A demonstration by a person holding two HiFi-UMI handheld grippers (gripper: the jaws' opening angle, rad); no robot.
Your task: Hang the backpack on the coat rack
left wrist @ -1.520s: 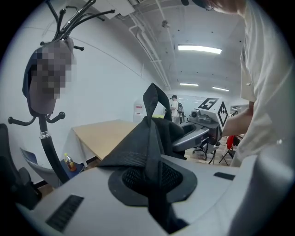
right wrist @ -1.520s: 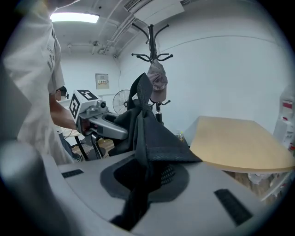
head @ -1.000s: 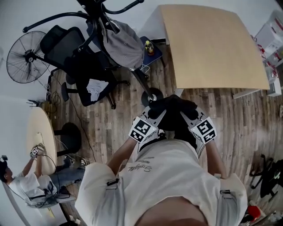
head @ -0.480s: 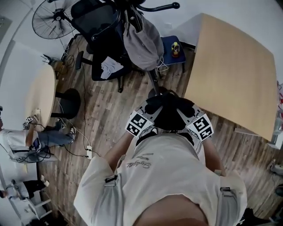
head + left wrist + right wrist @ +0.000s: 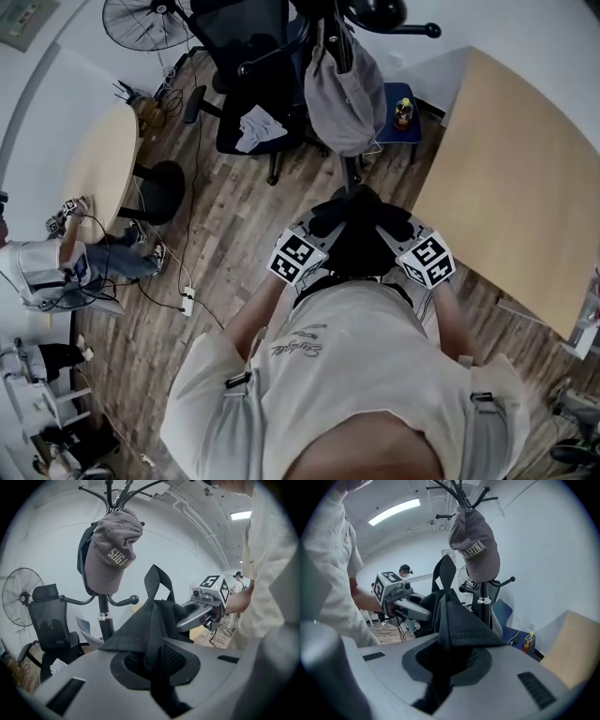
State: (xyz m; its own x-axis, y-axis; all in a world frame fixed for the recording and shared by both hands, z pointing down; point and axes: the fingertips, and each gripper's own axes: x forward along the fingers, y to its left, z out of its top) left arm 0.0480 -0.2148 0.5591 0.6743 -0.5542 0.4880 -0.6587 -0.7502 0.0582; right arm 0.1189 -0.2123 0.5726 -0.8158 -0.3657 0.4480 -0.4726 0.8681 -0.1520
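Backpack (image 5: 361,246), black and slack, is carried in front of the person's chest, strung between two grippers. The left gripper (image 5: 319,234) pinches a fold of fabric and strap on one side, and the right gripper (image 5: 398,230) pinches the fabric on the other. Gripped this way, the bag's loop (image 5: 157,581) stands up free above the jaws, likely so it can drop over a hook. The coat rack (image 5: 104,620) stands ahead of both grippers, near the bag but not touching it. A grey cap (image 5: 112,550) hangs high on it, above and beyond the jaws. A lower hook (image 5: 124,601) with a ball end juts out bare just beyond the loop and looks like the easier target.
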